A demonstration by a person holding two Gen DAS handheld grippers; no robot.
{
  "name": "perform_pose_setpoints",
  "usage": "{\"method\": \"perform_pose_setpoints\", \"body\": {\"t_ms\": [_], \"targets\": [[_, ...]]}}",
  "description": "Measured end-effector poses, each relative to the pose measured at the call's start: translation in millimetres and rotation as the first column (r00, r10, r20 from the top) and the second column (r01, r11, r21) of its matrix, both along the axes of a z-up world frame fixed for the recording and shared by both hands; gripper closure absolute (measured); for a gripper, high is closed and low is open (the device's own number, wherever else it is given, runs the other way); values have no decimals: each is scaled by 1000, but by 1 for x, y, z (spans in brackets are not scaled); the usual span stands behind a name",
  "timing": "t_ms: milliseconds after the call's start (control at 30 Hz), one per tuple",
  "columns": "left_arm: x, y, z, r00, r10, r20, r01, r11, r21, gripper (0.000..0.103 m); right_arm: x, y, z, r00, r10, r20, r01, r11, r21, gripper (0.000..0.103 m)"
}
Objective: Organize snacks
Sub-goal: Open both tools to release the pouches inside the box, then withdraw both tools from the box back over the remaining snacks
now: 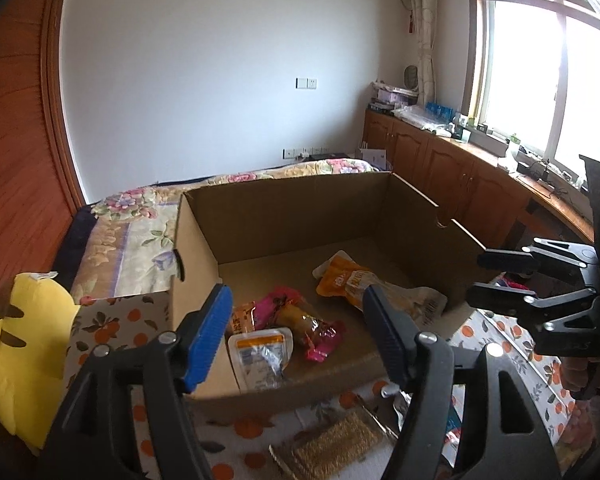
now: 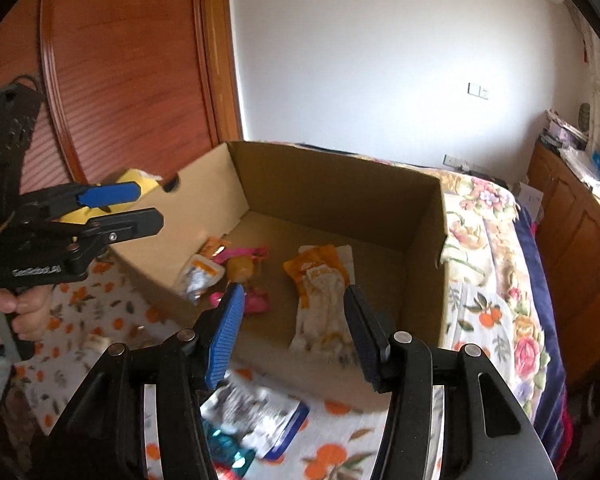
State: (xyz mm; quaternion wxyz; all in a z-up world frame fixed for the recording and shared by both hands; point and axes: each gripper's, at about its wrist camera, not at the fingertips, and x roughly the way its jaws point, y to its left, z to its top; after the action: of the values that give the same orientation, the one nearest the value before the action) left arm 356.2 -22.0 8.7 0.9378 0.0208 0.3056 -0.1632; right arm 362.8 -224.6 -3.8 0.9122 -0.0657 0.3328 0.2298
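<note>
light crinkly snack packs lying in the cardboard box, soft and slippery.
both claws, left gripper and right gripper, spread and empty; best pinched by a sealed edge.

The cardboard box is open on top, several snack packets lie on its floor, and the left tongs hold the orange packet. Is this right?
Not quite. The left tongs are empty; the orange packet lies on the floor of the cardboard box, as the left wrist view shows. The rest is correct.

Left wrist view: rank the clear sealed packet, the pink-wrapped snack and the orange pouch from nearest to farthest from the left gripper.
1. Clear sealed packet, near-left corner of the cardboard box, just beyond the left gripper.
2. Pink-wrapped snack, box middle.
3. Orange pouch, farther back, right.
</note>
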Motion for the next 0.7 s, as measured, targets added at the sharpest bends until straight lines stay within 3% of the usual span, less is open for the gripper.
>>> {"method": "perform_pose_setpoints", "body": {"t_ms": [200, 467, 700], "targets": [[-37, 8, 2, 999, 9, 34, -9, 1000, -8, 34, -43, -12, -8, 1000, -26, -17, 26, 999, 26, 50], [-81, 27, -23, 998, 59, 14, -59, 998, -7, 34, -84, -18, -41, 994, -56, -93, 59, 998, 32, 50], [-108, 47, -47, 994, 103, -23, -103, 995, -13, 34, -108, -22, -66, 986, -83, -146, 91, 995, 51, 36]]}}
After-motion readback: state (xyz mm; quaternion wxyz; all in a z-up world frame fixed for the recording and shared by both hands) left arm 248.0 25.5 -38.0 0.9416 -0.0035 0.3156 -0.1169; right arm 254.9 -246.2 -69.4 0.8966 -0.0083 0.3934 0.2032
